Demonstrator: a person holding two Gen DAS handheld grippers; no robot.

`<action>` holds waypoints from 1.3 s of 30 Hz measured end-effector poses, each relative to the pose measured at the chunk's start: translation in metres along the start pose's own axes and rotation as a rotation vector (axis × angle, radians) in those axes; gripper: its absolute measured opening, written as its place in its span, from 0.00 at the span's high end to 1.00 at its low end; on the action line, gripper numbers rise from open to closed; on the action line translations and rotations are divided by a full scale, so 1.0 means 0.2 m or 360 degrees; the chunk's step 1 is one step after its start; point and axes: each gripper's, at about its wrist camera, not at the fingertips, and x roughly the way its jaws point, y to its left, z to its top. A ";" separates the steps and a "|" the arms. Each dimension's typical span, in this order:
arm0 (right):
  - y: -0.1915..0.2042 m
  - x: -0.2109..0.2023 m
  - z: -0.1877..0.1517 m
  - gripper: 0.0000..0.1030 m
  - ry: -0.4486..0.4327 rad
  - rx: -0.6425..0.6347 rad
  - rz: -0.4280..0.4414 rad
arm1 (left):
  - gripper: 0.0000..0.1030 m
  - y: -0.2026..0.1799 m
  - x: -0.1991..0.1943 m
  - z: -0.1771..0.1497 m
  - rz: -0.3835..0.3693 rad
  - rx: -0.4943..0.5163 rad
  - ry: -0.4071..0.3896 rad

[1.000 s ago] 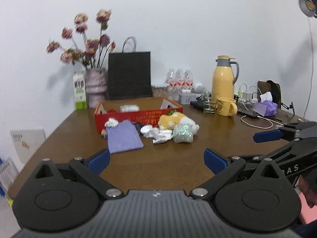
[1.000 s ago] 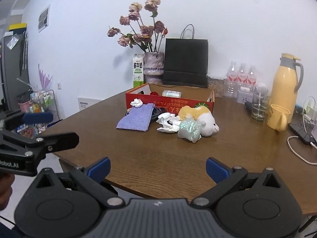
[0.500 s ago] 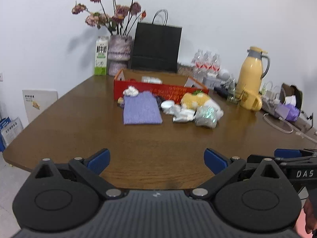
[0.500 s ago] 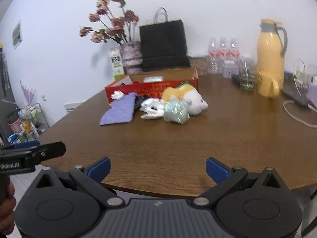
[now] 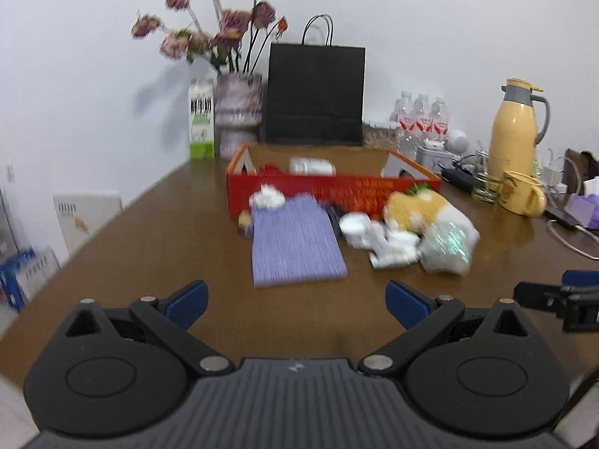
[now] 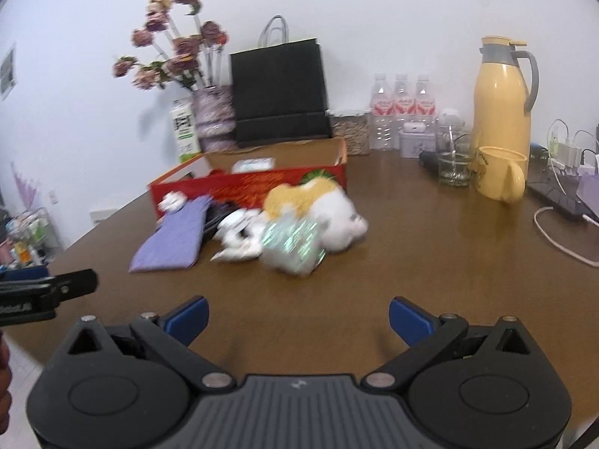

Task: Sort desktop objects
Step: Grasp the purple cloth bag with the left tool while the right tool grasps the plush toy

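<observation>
Left gripper: low centre of the left wrist view, blue-tipped jaws spread wide, nothing between them, above bare wood.
Right gripper: low centre of the right wrist view, jaws also spread wide and empty; its tip shows at the right edge of the left view.
Table: brown wood, filling the middle of both views.
Red box: centre of the left view, open top, a small white item inside.
Purple cloth: flat on the table just in front of the box, centre frame.
Crumpled white paper: right of the cloth, touching the shiny packet.
Plush toy: yellow and white, centre of the right view, against the box front.
Yellow jug: upper right, with a yellow mug before it.
Black bag: upper centre, behind the box.
</observation>
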 end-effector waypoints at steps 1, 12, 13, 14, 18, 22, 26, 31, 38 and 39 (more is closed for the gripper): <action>-0.02 0.04 0.03 0.00 -0.0013 0.0011 -0.0008 | 0.00 -0.01 0.04 0.03 0.0008 0.0019 -0.0015; -0.10 0.42 0.32 0.09 -0.0077 -0.0107 -0.0006 | 0.00 -0.02 0.51 0.22 -0.0022 0.0096 0.0093; -0.11 0.43 0.34 0.10 -0.0071 -0.0088 -0.0002 | 0.00 0.00 0.56 0.23 -0.0024 0.0080 0.0115; -0.13 0.45 0.36 0.10 -0.0072 -0.0065 0.0012 | 0.00 0.02 0.60 0.24 -0.0026 0.0060 0.0141; -0.18 0.62 0.39 0.10 0.0075 -0.0060 0.0003 | 0.01 0.11 0.72 0.25 -0.0052 -0.0072 0.0244; -0.18 0.76 0.36 0.18 0.0211 -0.0080 0.0061 | 0.14 0.16 0.82 0.22 -0.0170 -0.0190 0.0413; -0.16 0.80 0.33 0.48 0.0200 -0.0071 0.0071 | 0.48 0.14 0.83 0.20 -0.0152 -0.0192 0.0444; -0.14 0.70 0.32 0.56 0.0080 -0.0091 0.0022 | 0.78 0.13 0.72 0.20 -0.0178 -0.0185 0.0408; -0.16 0.43 0.35 0.67 -0.0140 -0.0047 -0.0037 | 0.96 0.15 0.48 0.30 -0.0606 -0.0357 0.0265; -0.16 0.39 0.35 0.68 -0.0159 -0.0042 -0.0042 | 0.96 0.14 0.47 0.30 -0.0605 -0.0363 0.0249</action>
